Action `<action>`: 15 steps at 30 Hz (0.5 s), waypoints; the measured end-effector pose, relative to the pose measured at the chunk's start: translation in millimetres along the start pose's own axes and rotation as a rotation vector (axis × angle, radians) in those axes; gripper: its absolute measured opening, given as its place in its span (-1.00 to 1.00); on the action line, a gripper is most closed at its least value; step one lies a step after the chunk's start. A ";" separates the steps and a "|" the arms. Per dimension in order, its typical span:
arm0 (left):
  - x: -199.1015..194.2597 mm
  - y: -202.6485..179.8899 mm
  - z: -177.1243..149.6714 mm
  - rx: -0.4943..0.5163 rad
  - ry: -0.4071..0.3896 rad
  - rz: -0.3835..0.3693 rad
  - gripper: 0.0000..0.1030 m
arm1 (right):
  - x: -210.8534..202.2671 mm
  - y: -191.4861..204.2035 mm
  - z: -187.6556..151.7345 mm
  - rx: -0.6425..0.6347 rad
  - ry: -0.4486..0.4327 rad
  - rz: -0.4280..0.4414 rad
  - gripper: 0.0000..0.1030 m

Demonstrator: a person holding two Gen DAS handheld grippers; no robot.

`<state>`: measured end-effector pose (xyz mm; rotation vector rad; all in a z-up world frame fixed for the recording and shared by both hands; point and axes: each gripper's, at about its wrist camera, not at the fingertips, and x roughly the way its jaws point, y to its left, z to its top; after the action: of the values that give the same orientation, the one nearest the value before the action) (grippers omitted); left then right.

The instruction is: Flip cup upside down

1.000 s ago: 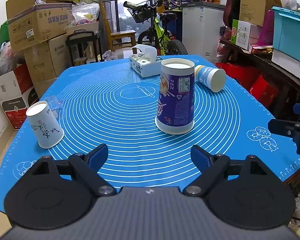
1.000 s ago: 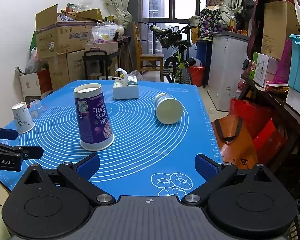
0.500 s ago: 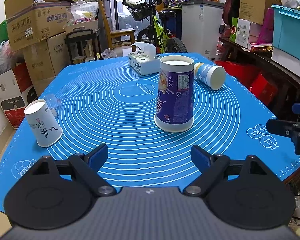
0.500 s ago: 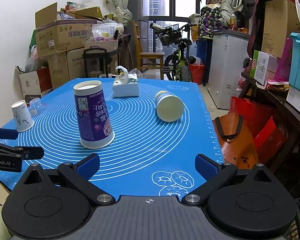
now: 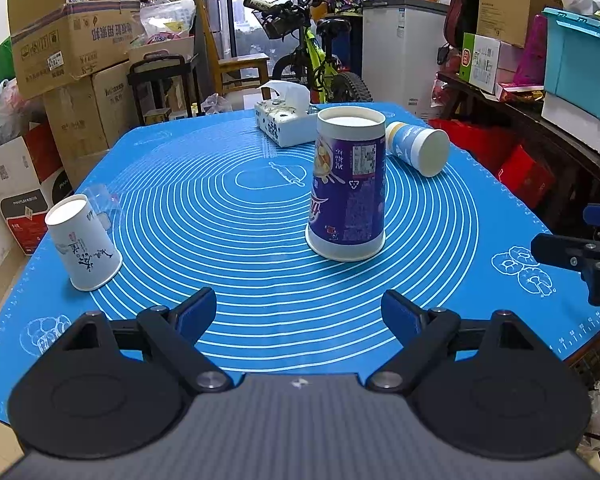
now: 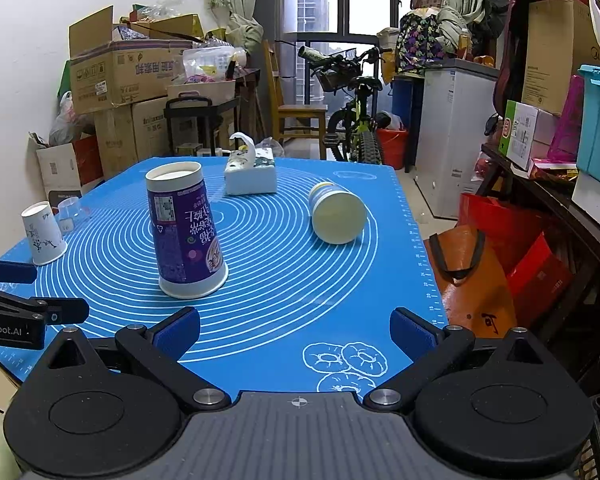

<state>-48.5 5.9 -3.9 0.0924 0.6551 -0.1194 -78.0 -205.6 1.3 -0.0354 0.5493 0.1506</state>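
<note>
A tall purple paper cup (image 5: 348,184) stands upside down, rim on the blue mat (image 5: 240,220); it also shows in the right wrist view (image 6: 184,232). A blue and white cup (image 5: 418,146) lies on its side behind it, also in the right wrist view (image 6: 336,212). A small white cup (image 5: 83,242) stands upside down at the left, also in the right wrist view (image 6: 43,232). My left gripper (image 5: 298,312) is open and empty, in front of the purple cup. My right gripper (image 6: 296,330) is open and empty over the mat's near right part.
A tissue box (image 5: 286,124) sits at the far side of the mat, also in the right wrist view (image 6: 251,174). A clear glass (image 5: 100,202) stands behind the small white cup. Boxes, a bicycle (image 5: 320,64) and shelves surround the table.
Both grippers have drifted slightly; the view shifts a little. The cups have not moved.
</note>
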 end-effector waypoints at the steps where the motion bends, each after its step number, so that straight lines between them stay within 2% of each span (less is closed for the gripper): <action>1: 0.1 -0.1 0.0 0.000 0.001 -0.001 0.73 | 0.5 0.0 0.1 0.000 0.003 0.000 0.95; 15: 1.1 -1.9 -0.8 0.005 0.006 -0.004 0.73 | 1.3 -0.7 -0.3 0.001 0.007 -0.003 0.95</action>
<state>-48.3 4.0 -5.3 0.0961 0.6609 -0.1244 -77.0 -206.1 0.4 -0.0356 0.5564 0.1472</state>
